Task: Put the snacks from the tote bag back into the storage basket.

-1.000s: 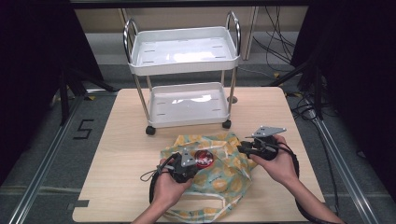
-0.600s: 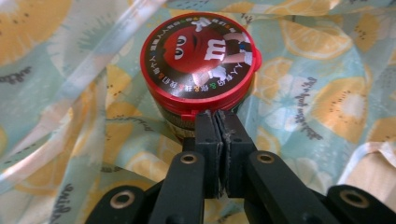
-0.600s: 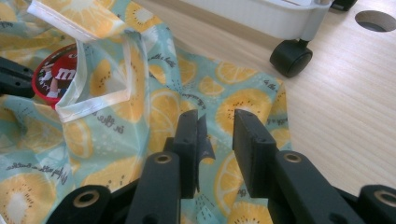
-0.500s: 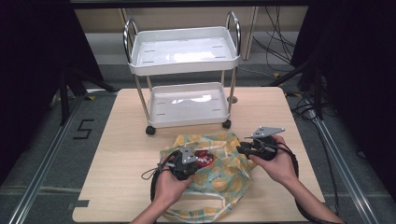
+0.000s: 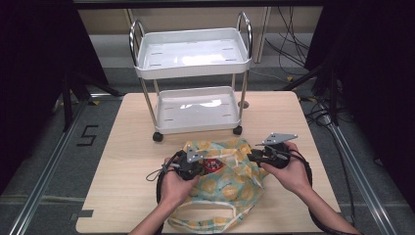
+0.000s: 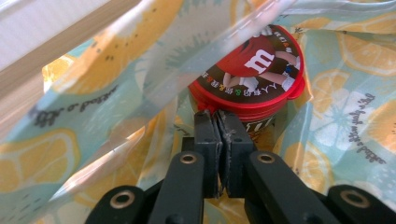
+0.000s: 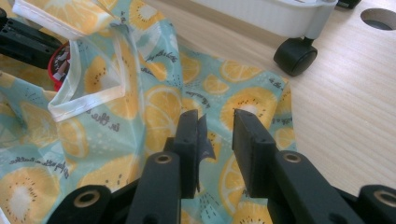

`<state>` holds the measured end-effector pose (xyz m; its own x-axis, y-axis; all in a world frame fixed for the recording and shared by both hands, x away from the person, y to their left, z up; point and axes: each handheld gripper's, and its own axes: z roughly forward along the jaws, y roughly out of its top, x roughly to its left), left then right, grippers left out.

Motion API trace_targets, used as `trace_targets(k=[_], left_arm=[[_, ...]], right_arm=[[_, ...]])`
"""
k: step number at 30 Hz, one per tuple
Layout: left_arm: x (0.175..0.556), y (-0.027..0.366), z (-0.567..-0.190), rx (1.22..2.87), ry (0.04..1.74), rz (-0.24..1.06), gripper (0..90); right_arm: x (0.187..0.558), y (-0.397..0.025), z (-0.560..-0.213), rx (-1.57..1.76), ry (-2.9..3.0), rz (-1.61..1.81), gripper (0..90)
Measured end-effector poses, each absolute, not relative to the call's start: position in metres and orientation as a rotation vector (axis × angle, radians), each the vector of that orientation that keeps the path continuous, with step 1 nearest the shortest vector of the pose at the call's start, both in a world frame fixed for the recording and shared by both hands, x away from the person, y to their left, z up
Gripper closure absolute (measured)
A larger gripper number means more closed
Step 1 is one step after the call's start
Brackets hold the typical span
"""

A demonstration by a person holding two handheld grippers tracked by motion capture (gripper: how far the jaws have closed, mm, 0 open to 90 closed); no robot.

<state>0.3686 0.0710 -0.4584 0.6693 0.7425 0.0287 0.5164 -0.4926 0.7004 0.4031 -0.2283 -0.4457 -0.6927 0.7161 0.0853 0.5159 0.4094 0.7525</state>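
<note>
Clenching beside the candy tub (image 6: pixel 252 79), left hand-held gripper (image 6: pixel 218 122); right hand-held gripper (image 7: pixel 215 122) released over the bag (image 7: pixel 154 112).

The high view looks forward and down over the table (image 5: pixel 122 196); both gripper views sit close behind their jaws, sharing the lemon-print bag (image 6: pixel 84 107) between them

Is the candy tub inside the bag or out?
Inside. The candy tub sits in the bag, with lemon-print cloth all around its red lid.
</note>
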Motion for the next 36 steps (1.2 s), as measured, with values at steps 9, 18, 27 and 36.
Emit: trace_targets(k=[9,18,27,36], left_arm=[[0.368,0.073,-0.458,2.194,0.974,0.44,82.1],[0.347,0.073,-0.441,2.13,0.915,0.454,69.7],[0.349,0.074,-0.432,2.134,0.873,0.495,70.7],[0.354,0.073,-0.424,2.148,0.861,0.483,72.6]], right_arm=[[0.402,-0.228,-0.445,1.088,2.43,1.152,72.3],[0.397,-0.222,-0.437,1.022,2.404,1.259,65.2],[0.39,-0.198,-0.422,0.698,2.467,1.359,43.4],[0.372,-0.189,-0.397,0.564,2.527,1.495,40.9]])
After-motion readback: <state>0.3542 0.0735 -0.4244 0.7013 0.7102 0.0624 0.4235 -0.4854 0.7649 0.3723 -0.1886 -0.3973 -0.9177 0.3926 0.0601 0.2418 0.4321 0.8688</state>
